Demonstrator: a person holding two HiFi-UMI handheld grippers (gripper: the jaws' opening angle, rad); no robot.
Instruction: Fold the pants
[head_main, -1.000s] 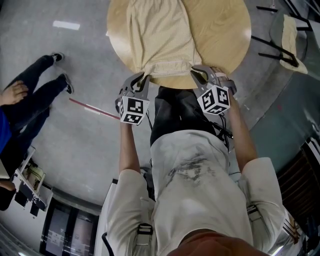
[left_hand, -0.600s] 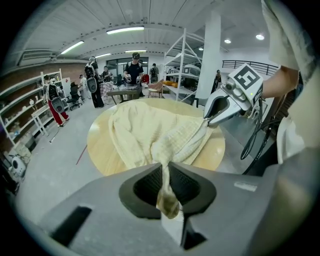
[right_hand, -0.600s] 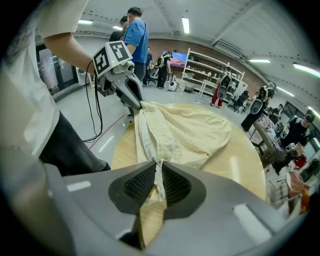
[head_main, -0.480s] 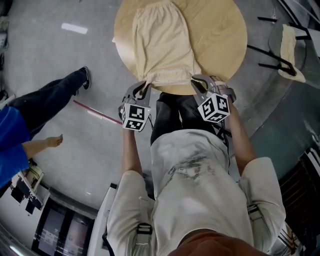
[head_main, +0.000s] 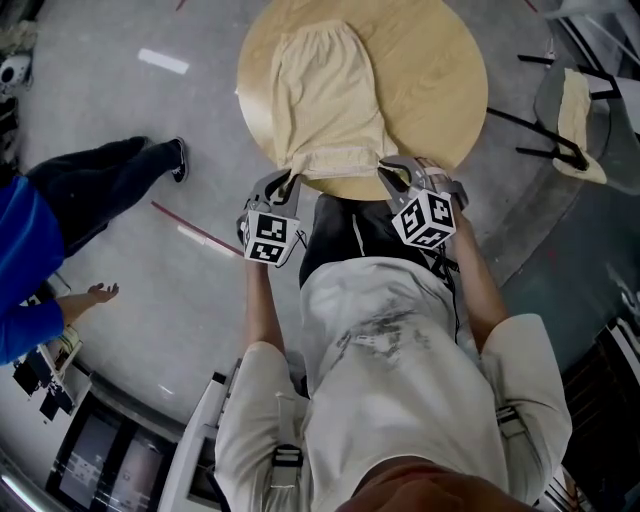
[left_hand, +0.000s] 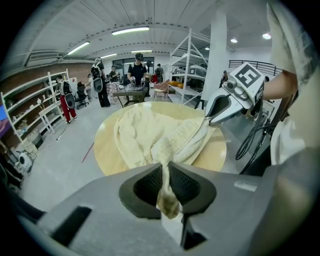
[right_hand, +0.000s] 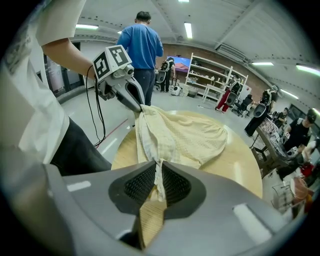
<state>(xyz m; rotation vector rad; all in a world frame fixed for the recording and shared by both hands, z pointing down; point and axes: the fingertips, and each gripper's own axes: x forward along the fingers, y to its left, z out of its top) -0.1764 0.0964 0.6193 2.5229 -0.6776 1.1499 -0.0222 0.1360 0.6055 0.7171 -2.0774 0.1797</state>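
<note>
the pants (head_main: 325, 100) are pale cream with a fine checked weave, and the table (head_main: 430, 70) is light wood. your left gripper (head_main: 291, 177) and right gripper (head_main: 384, 166) are grey, their cubes patterned in black-and-white squares. the floor (head_main: 150, 130) is grey, the bystander's sleeve (head_main: 20, 250) blue.

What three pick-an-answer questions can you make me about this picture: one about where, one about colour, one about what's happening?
1. Where do most of the pants lie?
A. on the round wooden table
B. on the floor
C. in a basket

2. What colour are the pants?
A. blue
B. pale yellow
C. red

3. What is the left hand-held gripper doing?
A. standing open and empty
B. pinching the pants' near edge
C. holding a cup

Answers:
1 A, the cloth is spread over the tabletop.
2 B, the fabric looks cream-yellow in every view.
3 B, its jaws are closed on a bunch of the fabric.
</note>
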